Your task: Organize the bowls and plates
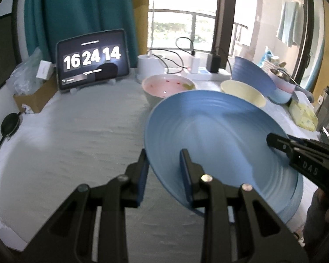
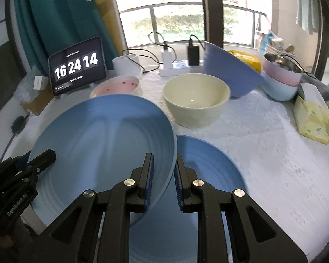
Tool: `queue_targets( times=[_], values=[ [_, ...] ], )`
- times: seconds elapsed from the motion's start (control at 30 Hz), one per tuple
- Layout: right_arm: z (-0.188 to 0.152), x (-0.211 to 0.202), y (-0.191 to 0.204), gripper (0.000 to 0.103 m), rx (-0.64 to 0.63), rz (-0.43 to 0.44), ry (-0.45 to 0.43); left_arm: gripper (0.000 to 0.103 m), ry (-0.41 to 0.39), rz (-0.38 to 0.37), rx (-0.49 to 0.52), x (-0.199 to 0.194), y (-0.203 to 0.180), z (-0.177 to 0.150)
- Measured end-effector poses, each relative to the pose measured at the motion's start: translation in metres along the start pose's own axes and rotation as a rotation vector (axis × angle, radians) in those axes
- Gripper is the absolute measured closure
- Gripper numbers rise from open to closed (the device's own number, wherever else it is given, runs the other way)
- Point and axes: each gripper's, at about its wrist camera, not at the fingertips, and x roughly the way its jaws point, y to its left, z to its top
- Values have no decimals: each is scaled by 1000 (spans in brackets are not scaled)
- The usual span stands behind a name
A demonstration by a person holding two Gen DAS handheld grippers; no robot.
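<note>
A large blue plate point(image 1: 208, 131) hangs tilted above the white table, held by both grippers at opposite rims. My left gripper point(image 1: 163, 154) is shut on its left rim, one pad on top and one underneath. On the far rim my right gripper point(image 2: 163, 156) is shut too, and it also shows at the right of the left wrist view point(image 1: 274, 141). A second blue plate point(image 2: 210, 166) lies flat on the table just under the held plate point(image 2: 103, 135). Behind stand a cream bowl point(image 2: 195, 100), a pink-lined bowl point(image 2: 118, 86) and a tilted dark blue bowl point(image 2: 228, 72).
A tablet point(image 2: 76, 65) showing a clock stands at the back left, beside a cardboard box point(image 1: 35, 96). A power strip with chargers point(image 2: 177, 65) and a white cup point(image 2: 127, 65) line the back edge. Stacked pink and pale blue bowls point(image 2: 280, 83) and a yellow tissue pack point(image 2: 313, 120) sit at the right.
</note>
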Motion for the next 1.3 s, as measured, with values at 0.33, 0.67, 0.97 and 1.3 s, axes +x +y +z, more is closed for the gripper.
queue_targets(
  times=[0.33, 0.67, 0.97, 1.3],
  values=[
    [-13, -11, -33, 83, 46, -37, 7, 74, 23, -42, 57, 3, -30, -6],
    [-28, -18, -51, 83, 86, -60, 24, 73, 67, -66, 109, 7, -50, -15],
    [-36, -17, -59, 83, 106, -72, 47, 71, 99, -68, 135, 12, -59, -22],
    [-35, -13, -61, 83, 104, -79, 47, 69, 135, -34, 141, 21, -60, -24]
  ],
)
